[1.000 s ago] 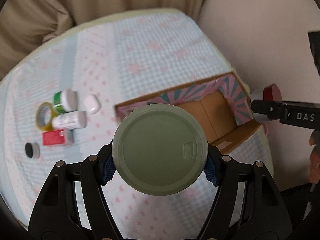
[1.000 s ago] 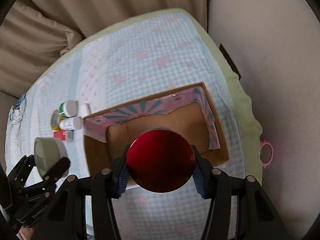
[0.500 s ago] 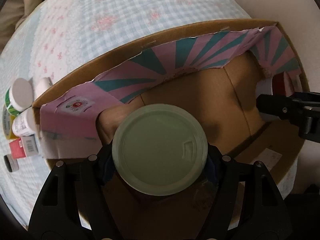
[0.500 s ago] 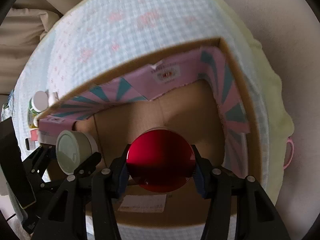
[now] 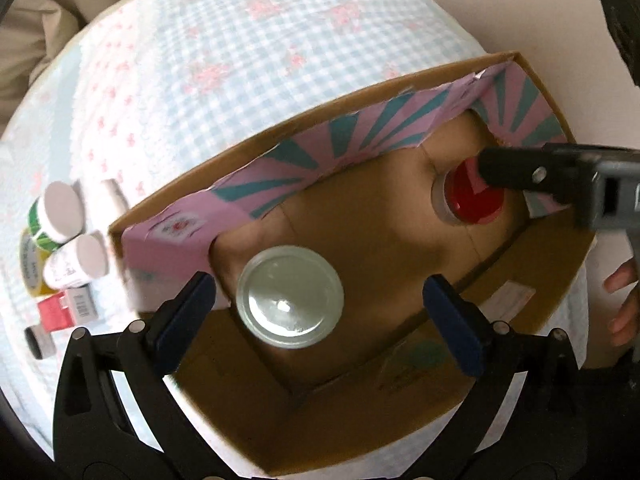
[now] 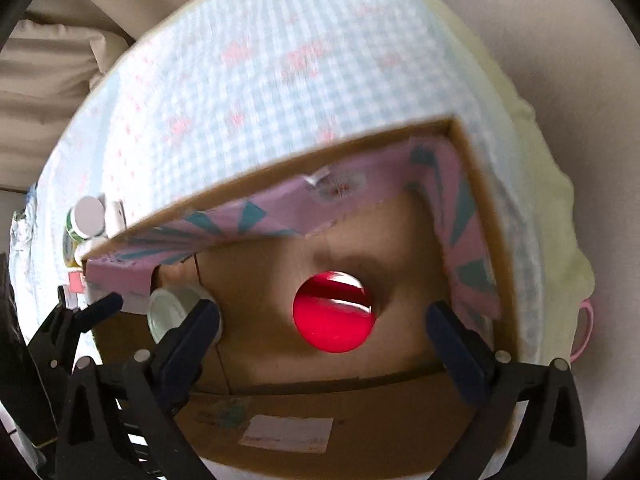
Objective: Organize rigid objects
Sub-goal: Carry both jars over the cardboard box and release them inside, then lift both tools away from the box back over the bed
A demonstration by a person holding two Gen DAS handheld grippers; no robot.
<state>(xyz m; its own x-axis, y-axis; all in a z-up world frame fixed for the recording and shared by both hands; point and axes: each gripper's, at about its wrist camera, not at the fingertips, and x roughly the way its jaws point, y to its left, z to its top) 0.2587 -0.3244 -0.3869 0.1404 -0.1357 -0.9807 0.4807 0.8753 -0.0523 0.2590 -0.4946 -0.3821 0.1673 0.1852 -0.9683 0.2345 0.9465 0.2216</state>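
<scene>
A cardboard box (image 5: 360, 432), lined with pink and teal paper, lies on the checked cloth. A jar with a pale green lid (image 5: 290, 297) stands on the box floor at its left end. My left gripper (image 5: 320, 304) hangs over it with jaws opening; the jar is between the fingers, clear of both pads. A red-lidded jar (image 6: 334, 316) stands further right on the box floor (image 6: 260, 280). My right gripper (image 6: 322, 316) is above it, jaws also opening, with neither pad touching the jar. The right wrist view also shows the green-lidded jar (image 6: 168, 312); the left wrist view shows the red-lidded jar (image 5: 474, 200).
Left of the box on the cloth (image 5: 240, 40) lie two white-capped bottles (image 5: 60, 212), a yellow tape roll (image 5: 30, 256), a small red box (image 5: 60, 308) and a small black-and-white item (image 5: 38, 340). A person's fingers (image 5: 624, 300) show at the right edge. A pink ring (image 6: 584, 332) hangs off the table's right side.
Both grippers came down into the box with a jar each, then spread wide. The two jars have left the pads and now stand on the box floor.
</scene>
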